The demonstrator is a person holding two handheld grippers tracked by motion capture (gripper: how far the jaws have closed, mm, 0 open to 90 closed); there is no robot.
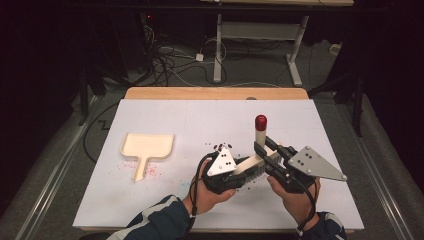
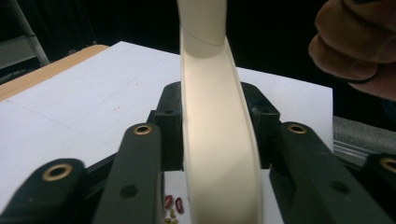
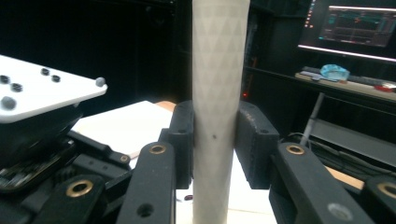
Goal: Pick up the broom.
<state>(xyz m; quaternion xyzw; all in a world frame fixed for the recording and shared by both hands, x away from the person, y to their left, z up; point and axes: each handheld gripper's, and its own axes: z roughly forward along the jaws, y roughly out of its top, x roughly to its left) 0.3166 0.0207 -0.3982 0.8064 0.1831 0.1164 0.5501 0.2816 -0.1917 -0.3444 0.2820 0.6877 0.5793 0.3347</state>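
Cream brush [image 1: 256,152], red-capped handle toward 12 o'clock; clamped by left gripper [image 1: 235,172] and right gripper [image 1: 265,150].

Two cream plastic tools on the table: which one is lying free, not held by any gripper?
The dustpan at the table's left lies flat and untouched. The brush with the red-tipped handle is clamped by both the left gripper and right gripper.

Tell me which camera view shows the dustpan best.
The high view. There the cream dustpan lies whole on the white table, tray and handle both in sight, left of the two grippers. The left gripper view and the right gripper view look along their own jaws at the brush clamped between them, with no dustpan to make out.
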